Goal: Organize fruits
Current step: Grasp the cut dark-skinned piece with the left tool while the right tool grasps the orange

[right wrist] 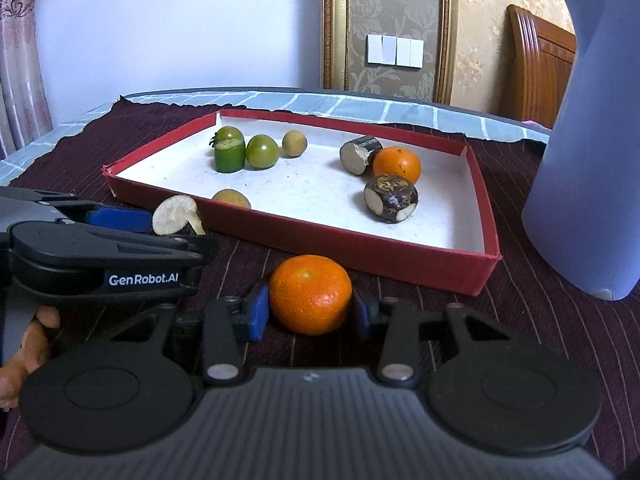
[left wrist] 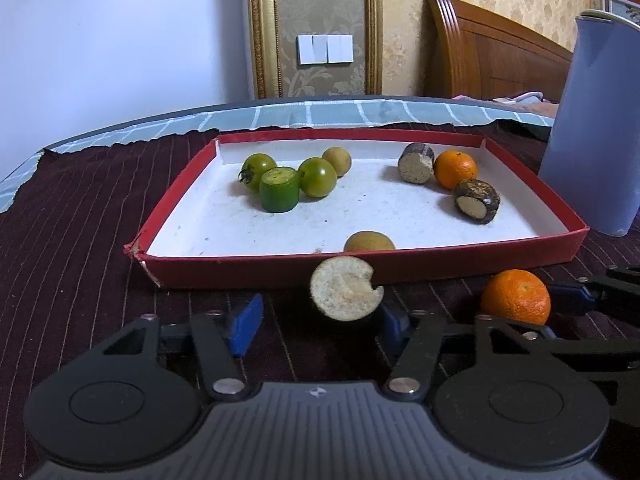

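While both of my grippers sit low at the near edge of the tabletop, this is how things stand:

Right gripper (right wrist: 308, 312): clamped on the loose orange (right wrist: 310, 294), a blue pad pressing each side; the fruit rests on the dark striped cloth (right wrist: 480, 320).
Left gripper (left wrist: 316, 320): jaws apart around the cut pale piece (left wrist: 344, 294); one pad touches its right side, the other stands clear, so I judge no firm grip yet.
Red tray (left wrist: 360, 270): just beyond both fruits, near wall facing me.
Already inside: a brownish round fruit (left wrist: 369, 241) by the near wall; green tomatoes (left wrist: 318, 177) and a green cut piece (left wrist: 279, 194) grouped far left; an orange (left wrist: 456, 168) with two dark-skinned cut pieces (left wrist: 478, 200) far right.
Left to do: by my judgement, only these two outside pieces.
Blue jug (right wrist: 588, 160): beside the tray's right wall.
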The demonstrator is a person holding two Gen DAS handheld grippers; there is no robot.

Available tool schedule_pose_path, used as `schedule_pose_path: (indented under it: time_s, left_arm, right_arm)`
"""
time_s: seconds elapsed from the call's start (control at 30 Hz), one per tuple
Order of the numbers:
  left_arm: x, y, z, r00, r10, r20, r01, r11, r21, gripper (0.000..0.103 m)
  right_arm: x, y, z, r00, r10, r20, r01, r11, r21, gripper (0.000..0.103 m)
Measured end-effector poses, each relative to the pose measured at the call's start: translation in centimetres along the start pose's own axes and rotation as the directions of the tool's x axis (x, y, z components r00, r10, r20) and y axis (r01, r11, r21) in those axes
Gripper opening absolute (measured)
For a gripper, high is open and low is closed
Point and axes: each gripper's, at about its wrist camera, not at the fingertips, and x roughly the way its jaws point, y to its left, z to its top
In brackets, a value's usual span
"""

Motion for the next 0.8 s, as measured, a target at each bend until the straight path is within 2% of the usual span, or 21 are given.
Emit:
schedule_pose_path:
  time_s: [0.13,0.17,0.8]
  left_arm:
    - [-0.1,-0.2,0.1,1.000,-0.024,0.004,0.024,1.000,-0.008,0.040]
    - [-0.1,-0.3,0.1,1.000,-0.028,0.008,0.028,1.000,-0.008,0.033]
    - [-1.2,-0.2,-0.1,1.000,-0.028,0.005,0.028,0.999,-0.021,0.032]
  right_arm:
    - [0.0,0.0,0.0,1.000,0.001,0.002,-0.001,1.000,0.003,0.040]
    - [0.0,-0.1,0.0,1.000,0.001,0.002,-0.001,1.000,0.003,0.040]
    - [-0.8,-0.1,-0.1,0.999,-0.025,0.028,0.024,1.000,0.018,0.040]
